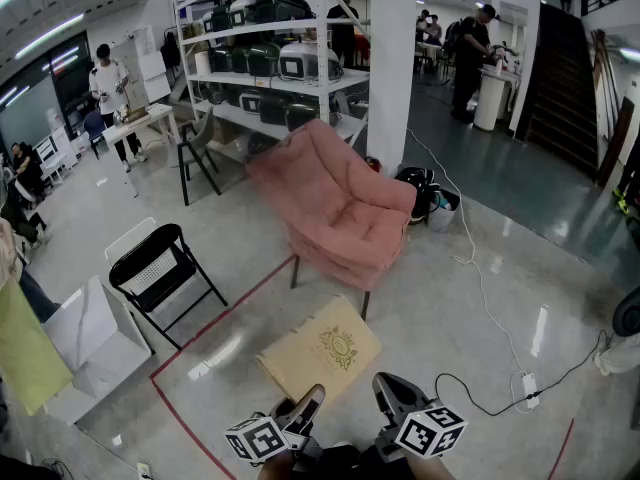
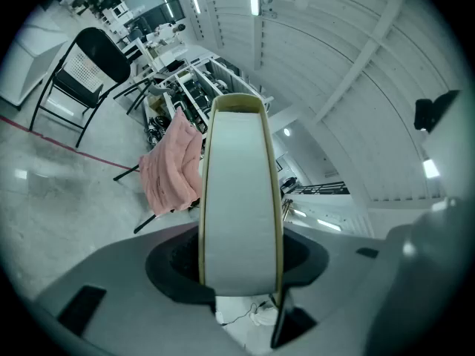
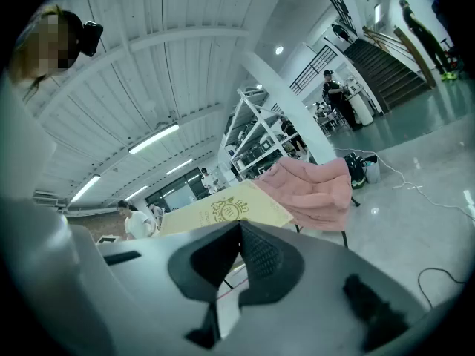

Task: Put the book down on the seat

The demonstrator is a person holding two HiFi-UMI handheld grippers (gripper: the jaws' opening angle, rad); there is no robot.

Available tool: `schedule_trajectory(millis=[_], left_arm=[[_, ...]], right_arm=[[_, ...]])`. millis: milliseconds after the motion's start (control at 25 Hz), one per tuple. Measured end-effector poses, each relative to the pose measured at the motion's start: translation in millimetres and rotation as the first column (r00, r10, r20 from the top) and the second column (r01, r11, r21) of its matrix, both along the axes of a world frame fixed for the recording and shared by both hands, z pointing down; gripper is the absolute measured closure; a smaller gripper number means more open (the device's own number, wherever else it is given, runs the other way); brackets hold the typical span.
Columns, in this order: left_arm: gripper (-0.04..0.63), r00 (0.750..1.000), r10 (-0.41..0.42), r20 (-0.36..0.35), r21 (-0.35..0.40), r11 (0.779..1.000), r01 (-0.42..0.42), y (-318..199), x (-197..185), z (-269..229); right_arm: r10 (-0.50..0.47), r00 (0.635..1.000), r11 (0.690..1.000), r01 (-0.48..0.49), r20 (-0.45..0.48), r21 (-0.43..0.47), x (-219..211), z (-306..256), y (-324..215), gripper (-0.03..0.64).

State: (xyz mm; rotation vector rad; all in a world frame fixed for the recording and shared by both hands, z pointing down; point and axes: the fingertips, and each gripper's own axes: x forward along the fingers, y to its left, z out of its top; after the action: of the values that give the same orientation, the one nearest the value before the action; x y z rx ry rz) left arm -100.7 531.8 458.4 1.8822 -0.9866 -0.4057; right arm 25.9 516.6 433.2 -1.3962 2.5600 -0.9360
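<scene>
Left claw (image 1: 307, 406) clamped on book (image 1: 320, 350) | right claw (image 1: 392, 392) together | pink chair (image 1: 340, 208) ahead | folding chair (image 1: 160, 263) left

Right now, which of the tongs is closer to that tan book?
Left. The left tongs are clamped on the near edge of the book. The right tongs sit just to its right, closed on nothing.

Lab/warehouse hall, equip. racks (image 1: 265, 63), staircase (image 1: 560, 68), polished concrete floor (image 1: 450, 288)
</scene>
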Motion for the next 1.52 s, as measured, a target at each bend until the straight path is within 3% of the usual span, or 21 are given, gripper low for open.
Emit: schedule_trajectory(millis=[560, 800, 1520], left_arm=[[0.370, 0.998, 0.019, -0.054, -0.036, 0.999, -0.021, -9, 5, 8], [0.370, 0.999, 0.026, -0.045, -0.069, 0.997, -0.029, -20, 12, 17], [0.370, 1.000, -0.014, -0.012, -0.046, 0.999, 0.014, -192, 35, 10]], right_arm=[[0.033, 0.998, 0.999, -0.034, -0.045, -0.009, 5, 10, -3, 0.603], [0.069, 0.997, 0.997, -0.070, -0.038, -0.028, 18, 19, -13, 0.603], [0.077, 0.997, 0.997, -0.077, -0.025, 0.012, 43, 10, -197, 0.603]])
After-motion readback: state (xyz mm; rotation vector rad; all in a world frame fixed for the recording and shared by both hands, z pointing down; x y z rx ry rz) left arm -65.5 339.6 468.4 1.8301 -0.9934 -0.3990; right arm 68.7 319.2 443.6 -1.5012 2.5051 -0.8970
